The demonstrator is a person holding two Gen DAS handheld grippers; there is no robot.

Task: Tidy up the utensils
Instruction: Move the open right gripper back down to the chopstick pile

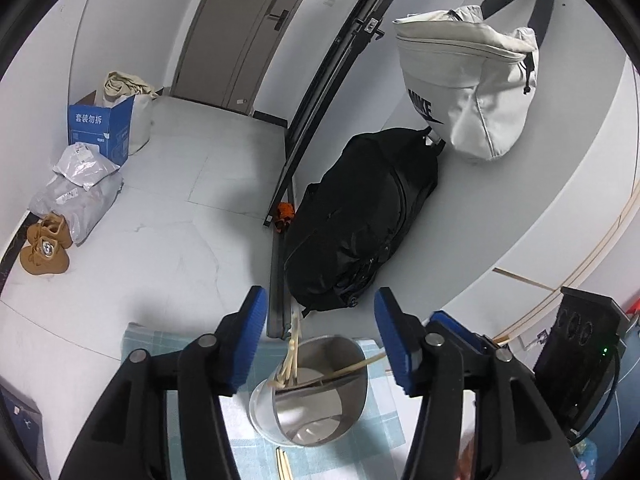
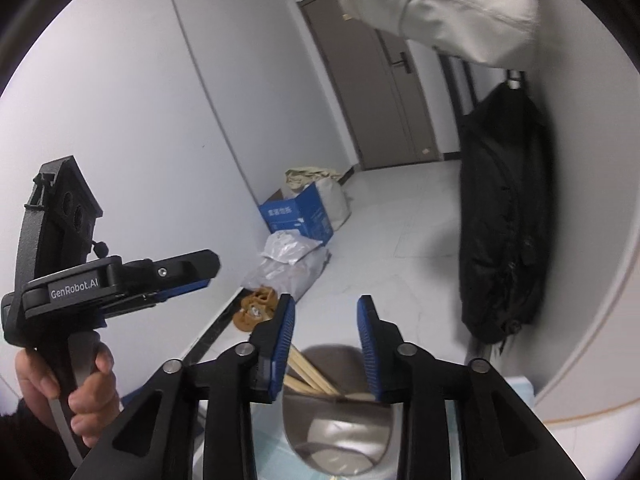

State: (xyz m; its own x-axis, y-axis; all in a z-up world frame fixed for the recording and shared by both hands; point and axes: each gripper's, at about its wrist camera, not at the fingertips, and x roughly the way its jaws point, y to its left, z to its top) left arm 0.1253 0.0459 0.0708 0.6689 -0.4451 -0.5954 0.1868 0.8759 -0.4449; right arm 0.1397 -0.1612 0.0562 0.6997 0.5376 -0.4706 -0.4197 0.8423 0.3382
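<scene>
A steel cup [image 1: 320, 408] stands on a pale blue checked cloth [image 1: 148, 340]. Several wooden chopsticks [image 1: 290, 360] lean in it, and one lies across its rim to the right. More chopsticks [image 1: 283, 465] lie on the cloth in front of the cup. My left gripper [image 1: 320, 296] hangs open above the cup with nothing between its pads. In the right wrist view my right gripper [image 2: 326, 302] is open over the same cup [image 2: 340, 424]. The chopsticks [image 2: 310, 374] rest in the cup beside its left pad, not pinched. A hand [image 2: 84, 396] holds the left gripper [image 2: 208, 276] at the left.
A black bag [image 1: 360, 216] and a white bag [image 1: 472, 92] hang by the curved wall on the right. On the floor at the left are a blue box [image 1: 102, 128], grey parcels [image 1: 76, 196] and brown shoes [image 1: 44, 244]. A closed door [image 1: 240, 32] is behind.
</scene>
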